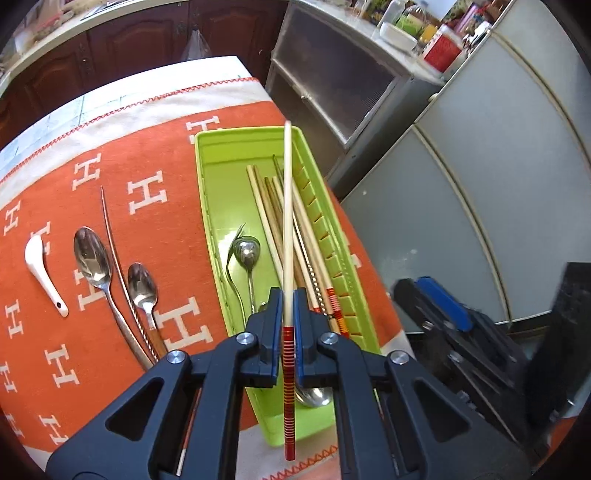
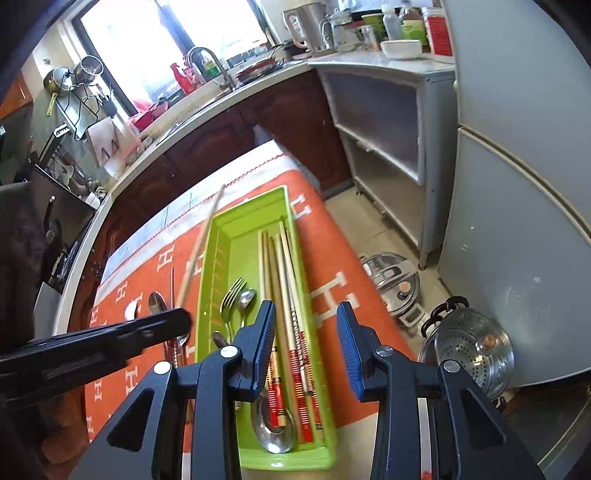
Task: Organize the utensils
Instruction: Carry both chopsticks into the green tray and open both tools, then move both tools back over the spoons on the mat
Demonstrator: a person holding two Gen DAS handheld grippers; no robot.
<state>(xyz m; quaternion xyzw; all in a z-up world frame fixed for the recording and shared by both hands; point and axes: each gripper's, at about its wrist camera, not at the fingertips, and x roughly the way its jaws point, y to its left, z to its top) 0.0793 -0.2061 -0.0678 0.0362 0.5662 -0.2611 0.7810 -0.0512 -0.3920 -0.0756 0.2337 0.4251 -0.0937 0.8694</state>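
Above the lime-green plastic tray (image 1: pixel 207 177), left gripper (image 1: pixel 288 306) pinches a pale red-banded chopstick (image 1: pixel 287 206) — right gripper (image 2: pixel 306 325) gapes empty — next: lower it alongside the others.

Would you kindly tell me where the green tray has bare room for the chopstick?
The green tray is bare along its left wall and at the far end beyond the fork. The right side, where chopsticks lie bundled, is crowded.

Place: a home kitchen.
Sink: faucet (image 2: pixel 207 61) under a bright window (image 2: pixel 177 40), far beyond the right fingers.
Cookware: pots (image 2: pixel 74 72) hanging at upper left; steamer pot (image 2: pixel 469 350) on the floor, right of the fingers.
Counter: kettle (image 2: pixel 303 24), bowl (image 2: pixel 400 48), jars.
Appliance: grey fridge (image 2: pixel 517 184) to the right.
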